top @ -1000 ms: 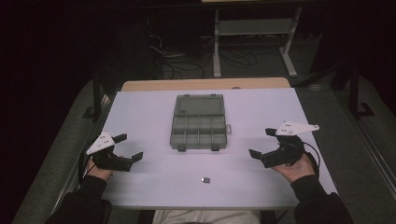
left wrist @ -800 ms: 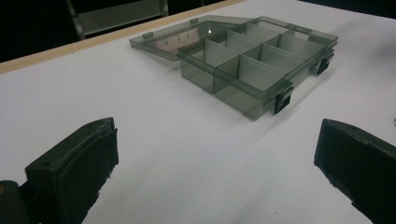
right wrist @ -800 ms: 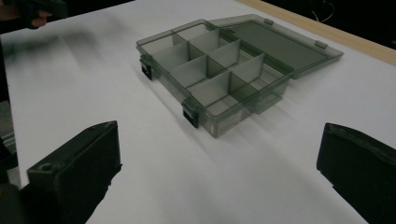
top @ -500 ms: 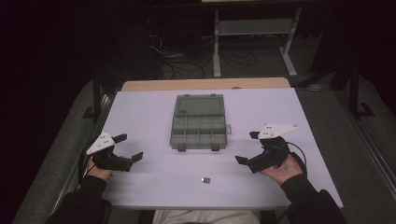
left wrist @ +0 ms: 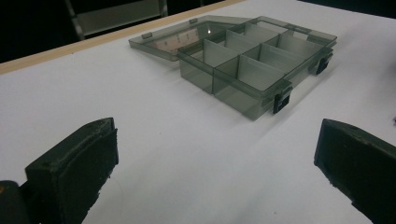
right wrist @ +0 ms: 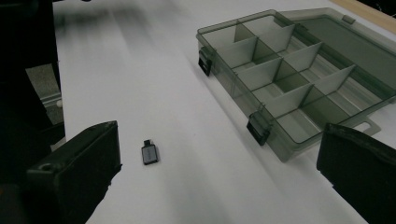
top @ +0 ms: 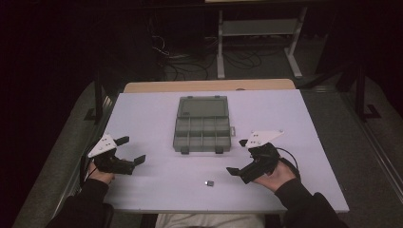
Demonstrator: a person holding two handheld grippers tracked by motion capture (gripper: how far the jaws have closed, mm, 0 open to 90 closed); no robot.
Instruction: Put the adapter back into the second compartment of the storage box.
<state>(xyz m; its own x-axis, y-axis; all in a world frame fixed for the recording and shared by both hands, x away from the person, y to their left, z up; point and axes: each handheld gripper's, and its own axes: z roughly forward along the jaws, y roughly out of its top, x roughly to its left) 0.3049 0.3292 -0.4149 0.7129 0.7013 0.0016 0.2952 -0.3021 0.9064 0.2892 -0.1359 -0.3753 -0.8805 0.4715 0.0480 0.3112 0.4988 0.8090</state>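
A smoky clear compartment box (top: pixel 202 126) lies open at the middle of the white table (top: pixel 157 104), its lid folded back; its compartments (right wrist: pixel 285 79) look empty. A small grey adapter (top: pixel 208 183) rests near the front edge, also seen as the adapter (right wrist: pixel 149 153) in the right gripper view. My right gripper (top: pixel 238 157) hovers open just right of the adapter, pointing left toward it. My left gripper (top: pixel 130 149) rests open at the left side, facing the box (left wrist: pixel 252 60), with nothing between its fingers.
Dark floor with cables (top: pixel 190 57) and a metal stand (top: pixel 259 33) lies beyond the table's wooden far edge (top: pixel 209 85). The person's sleeves come in at the bottom corners. Bare white surface surrounds the box on all sides.
My right gripper has moved left and toward the front edge, closing in on the adapter. The left gripper has stayed put.
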